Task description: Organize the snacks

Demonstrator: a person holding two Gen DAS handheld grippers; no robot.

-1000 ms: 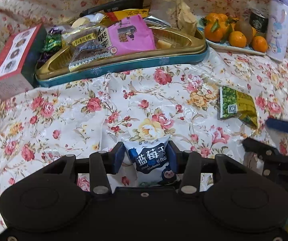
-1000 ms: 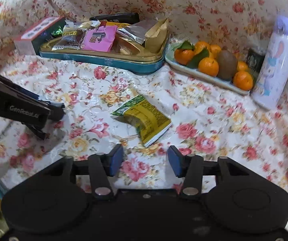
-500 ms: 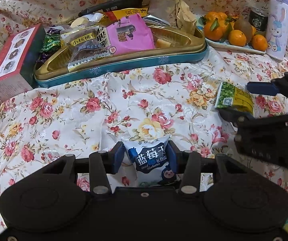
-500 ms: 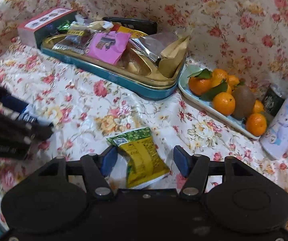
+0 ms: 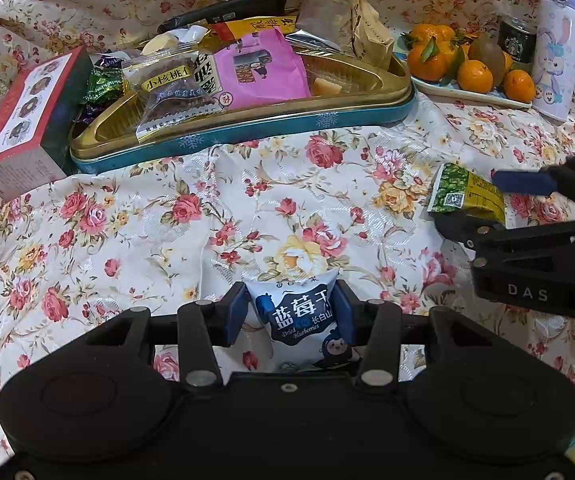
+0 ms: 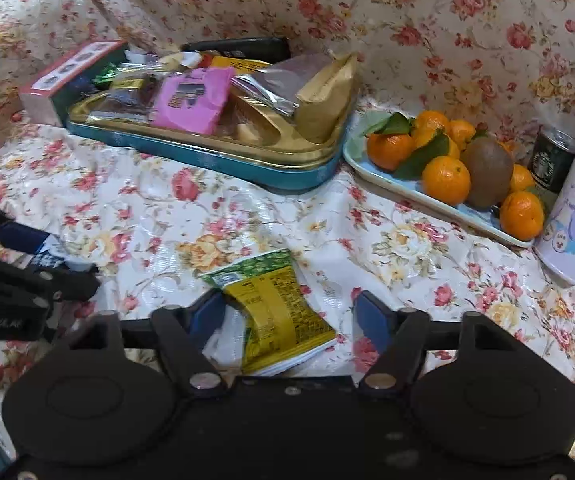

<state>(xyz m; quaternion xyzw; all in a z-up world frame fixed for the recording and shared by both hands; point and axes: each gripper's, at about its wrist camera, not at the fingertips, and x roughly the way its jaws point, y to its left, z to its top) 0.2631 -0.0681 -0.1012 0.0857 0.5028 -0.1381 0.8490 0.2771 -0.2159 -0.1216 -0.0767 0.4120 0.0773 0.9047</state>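
Looking forward from the left wrist camera, the left gripper [image 5: 291, 316] sits at 6 o'clock with its two blue pads pressed against the sides of a white and blue dried blueberry packet [image 5: 301, 322], so it is clamped on that packet above the floral cloth [image 5: 167, 220]. At 12 o'clock lies a teal tin with a gold tray [image 5: 247, 136], piled with wrapped snacks, among them a pink packet [image 5: 259, 68]. A red and white box [image 5: 27, 120] stands against the tin at 10 o'clock. At 2 o'clock, a pale blue plate [image 5: 467, 94] carries tangerines and a kiwi, with a dark can [image 5: 516, 42] and a lilac bottle [image 5: 555, 40] printed with a rabbit beside it. At 3 o'clock the right gripper [image 5: 483, 204] reaches in, one finger on either side of a green and yellow packet [image 5: 465, 196].

From the right wrist camera, the right gripper [image 6: 289, 312] is at 6 o'clock with its pads spread apart. The green and yellow packet [image 6: 275, 312] lies flat on the cloth between them; the left pad is just beside its edge, the right pad stands clear, and nothing is gripped. The left gripper [image 6: 59, 260] shows at 9 o'clock with the blueberry packet [image 6: 49, 256] between its fingers. The tin [image 6: 207, 160] is at 11 o'clock, the fruit plate [image 6: 447, 208] at 2 o'clock.
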